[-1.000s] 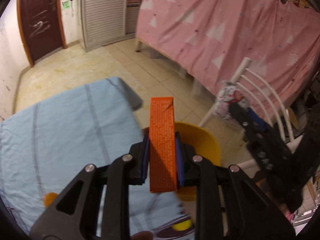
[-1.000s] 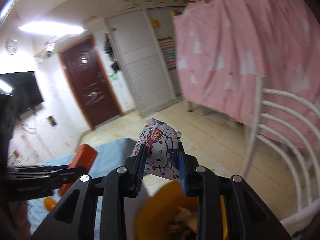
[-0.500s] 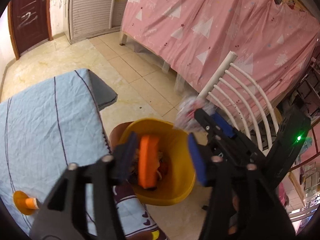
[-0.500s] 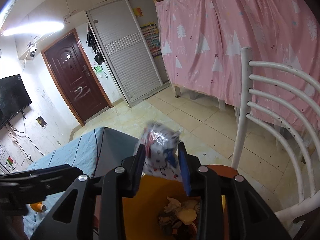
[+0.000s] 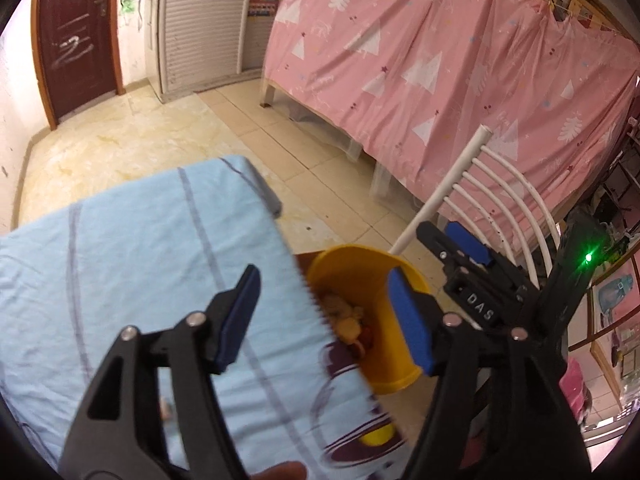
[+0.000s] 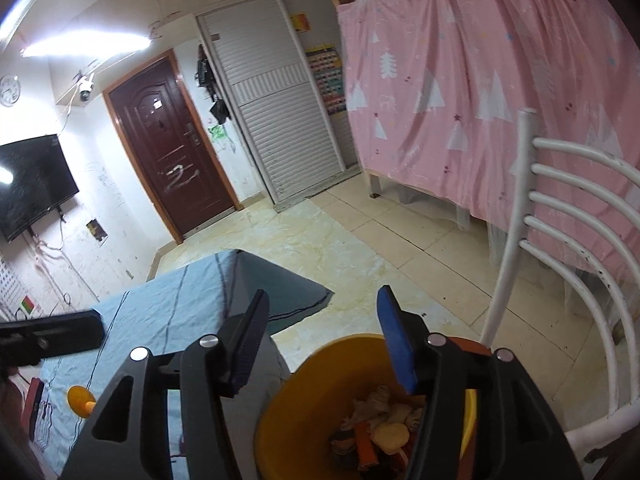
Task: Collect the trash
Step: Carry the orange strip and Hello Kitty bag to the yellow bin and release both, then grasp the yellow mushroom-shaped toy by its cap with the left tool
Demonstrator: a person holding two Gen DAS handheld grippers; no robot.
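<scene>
Both tongs, left point(image 5: 328, 316) and right point(image 6: 320, 340), are spreading, empty, above the yellow bin point(image 6: 280, 420); lift straight clear, then seek table trash toward nine o'clock.

A pale blue striped cloth point(image 5: 132, 256) covers the table at nine o'clock, a white slatted chair point(image 6: 568, 248) stands at three, a pink tree-print curtain point(image 5: 440, 60) hangs at one, and a dark red door point(image 6: 168, 140) beside a white shuttered cupboard point(image 6: 276, 120) sits at eleven.

I see a smooth yellow plastic bin point(image 6: 280, 412), a matt light-blue cloth table cover point(image 5: 120, 248), and glossy beige floor tiles point(image 6: 400, 248).
</scene>
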